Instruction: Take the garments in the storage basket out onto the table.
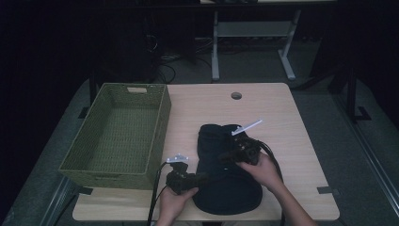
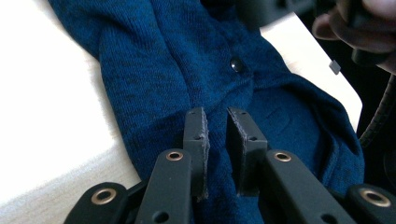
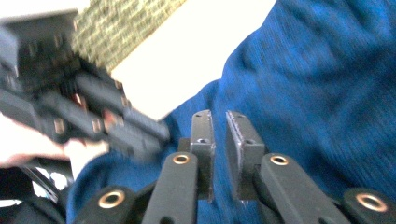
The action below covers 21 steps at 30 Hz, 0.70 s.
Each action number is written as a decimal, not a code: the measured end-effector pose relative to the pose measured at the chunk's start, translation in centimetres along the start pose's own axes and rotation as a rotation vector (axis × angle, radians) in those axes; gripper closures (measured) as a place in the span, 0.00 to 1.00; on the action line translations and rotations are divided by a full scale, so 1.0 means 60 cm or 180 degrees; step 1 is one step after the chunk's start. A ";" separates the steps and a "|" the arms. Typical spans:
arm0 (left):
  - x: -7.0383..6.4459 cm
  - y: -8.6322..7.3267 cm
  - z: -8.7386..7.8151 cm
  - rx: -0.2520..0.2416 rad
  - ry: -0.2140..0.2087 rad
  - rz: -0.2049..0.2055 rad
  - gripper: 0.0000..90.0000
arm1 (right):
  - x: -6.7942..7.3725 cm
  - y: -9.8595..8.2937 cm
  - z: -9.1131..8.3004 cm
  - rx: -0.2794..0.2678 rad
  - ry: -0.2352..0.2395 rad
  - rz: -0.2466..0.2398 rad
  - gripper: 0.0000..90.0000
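Blue knit garment (image 1: 225,174) lies crumpled on table (image 1: 301,141), near centre, right of green basket (image 1: 120,136). Left gripper (image 1: 200,178) at garment's near-left edge, jaws a narrow gap apart over fabric fold, nothing clearly pinched. Right gripper (image 1: 231,155) over garment's middle, jaws likewise slightly parted above knit, empty. Small dark button (image 2: 236,64) on garment beyond left jaws. Basket empty.

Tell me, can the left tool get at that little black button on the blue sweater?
Probably yes: the left tool hovers over the sweater, and the button lies uncovered just ahead.
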<state>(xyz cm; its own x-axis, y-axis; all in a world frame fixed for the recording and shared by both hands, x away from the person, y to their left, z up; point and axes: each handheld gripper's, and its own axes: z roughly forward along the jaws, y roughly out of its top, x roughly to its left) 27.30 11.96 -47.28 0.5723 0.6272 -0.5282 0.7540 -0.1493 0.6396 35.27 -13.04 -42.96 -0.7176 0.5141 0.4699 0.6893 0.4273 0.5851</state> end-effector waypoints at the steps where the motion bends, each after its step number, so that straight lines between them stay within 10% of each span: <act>1: 0.001 -0.001 0.000 0.0000 -0.0010 -0.0010 0.87 | 0.000 0.000 0.000 0.0000 0.0000 0.0000 0.90; 10: 0.000 -0.011 0.001 0.0001 -0.0037 -0.0019 0.87 | 0.003 0.070 0.076 0.0047 -0.0148 0.0090 0.93; 21: -0.003 -0.023 0.000 0.0024 -0.0084 -0.0022 0.88 | -0.017 0.086 0.137 0.0241 -0.0482 0.0249 0.99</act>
<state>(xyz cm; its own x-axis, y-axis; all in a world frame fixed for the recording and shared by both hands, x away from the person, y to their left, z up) 26.14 12.03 -48.06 0.5753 0.6079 -0.5472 0.7604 -0.1509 0.6317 40.36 -5.24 -45.87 -0.6422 0.6515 0.4039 0.7520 0.4334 0.4966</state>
